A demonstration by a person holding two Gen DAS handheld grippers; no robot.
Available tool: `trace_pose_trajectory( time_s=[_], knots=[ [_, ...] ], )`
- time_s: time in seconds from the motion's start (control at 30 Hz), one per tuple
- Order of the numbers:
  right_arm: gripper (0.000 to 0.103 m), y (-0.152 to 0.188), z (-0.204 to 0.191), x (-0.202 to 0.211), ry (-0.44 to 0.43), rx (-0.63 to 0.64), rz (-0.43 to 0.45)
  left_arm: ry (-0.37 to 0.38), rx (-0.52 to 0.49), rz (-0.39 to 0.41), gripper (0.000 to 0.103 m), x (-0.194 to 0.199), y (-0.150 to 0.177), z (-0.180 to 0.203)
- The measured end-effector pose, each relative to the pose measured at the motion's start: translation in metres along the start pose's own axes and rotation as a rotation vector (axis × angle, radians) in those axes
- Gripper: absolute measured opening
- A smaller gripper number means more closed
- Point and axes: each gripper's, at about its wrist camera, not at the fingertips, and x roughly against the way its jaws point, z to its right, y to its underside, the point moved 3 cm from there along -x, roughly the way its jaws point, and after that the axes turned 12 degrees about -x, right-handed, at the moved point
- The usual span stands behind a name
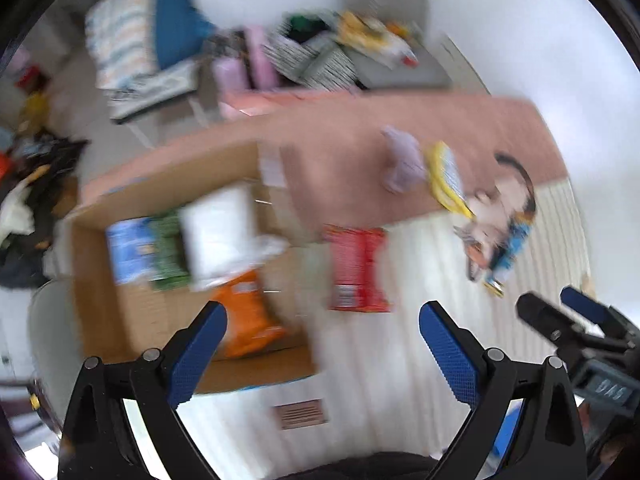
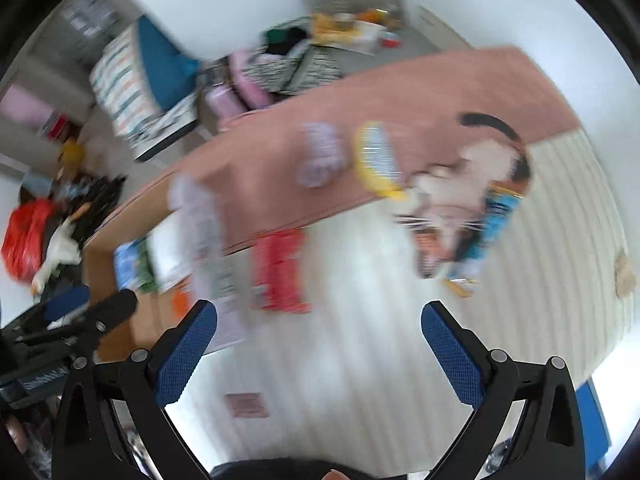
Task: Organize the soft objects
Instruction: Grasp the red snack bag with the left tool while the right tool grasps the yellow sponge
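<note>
Both views are motion-blurred. My left gripper (image 1: 323, 320) is open and empty above a cardboard box (image 1: 100, 300) that holds blue, green, white and orange (image 1: 248, 316) soft packs. A red pack (image 1: 357, 268) lies on the white striped bedding beside the box. A lilac soft item (image 1: 402, 160), a yellow-edged pack (image 1: 446, 178) and a cat-print item (image 1: 500, 224) lie farther off on the pink blanket. My right gripper (image 2: 319, 316) is open and empty, above the bedding near the red pack (image 2: 280, 276); the lilac item (image 2: 322, 154) and the yellow-edged pack (image 2: 378, 160) show beyond.
The pink blanket (image 1: 460, 120) crosses the bed. A striped pillow and blue cushion (image 1: 152, 32) stand at the back left. A grey chair with clutter (image 1: 380, 32) is behind. Dark clothes and a red bag (image 2: 28, 236) lie at the left.
</note>
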Motion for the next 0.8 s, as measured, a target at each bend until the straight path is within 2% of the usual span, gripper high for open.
trace_pose_trajectory(
  time_s=[0.17, 0.27, 0.4, 0.5, 0.7, 0.8],
  knots=[
    [0.103, -0.049, 0.064, -0.026, 0.048, -0.068, -0.042, 0.020, -0.068, -0.197, 0.096, -0.085, -0.040, 0.042],
    [0.103, -0.071, 0.078, -0.043, 0.058, -0.051, -0.072, 0.026, -0.089, -0.335, 0.096, -0.136, -0.050, 0.053],
    [0.103, -0.095, 0.078, -0.068, 0.073, -0.006, -0.116, 0.002, -0.088, -0.462, 0.096, -0.185, -0.055, 0.057],
    [0.103, -0.110, 0.069, -0.088, 0.080, 0.037, -0.147, -0.006, -0.087, -0.517, 0.096, -0.207, -0.055, 0.059],
    [0.103, -0.137, 0.043, -0.141, 0.085, 0.102, -0.222, 0.014, -0.021, -0.597, 0.096, -0.240, -0.047, 0.057],
    [0.102, -0.155, 0.036, -0.175, 0.105, 0.115, -0.263, 0.015, -0.012, -0.603, 0.094, -0.246, -0.044, 0.058]
  ],
)
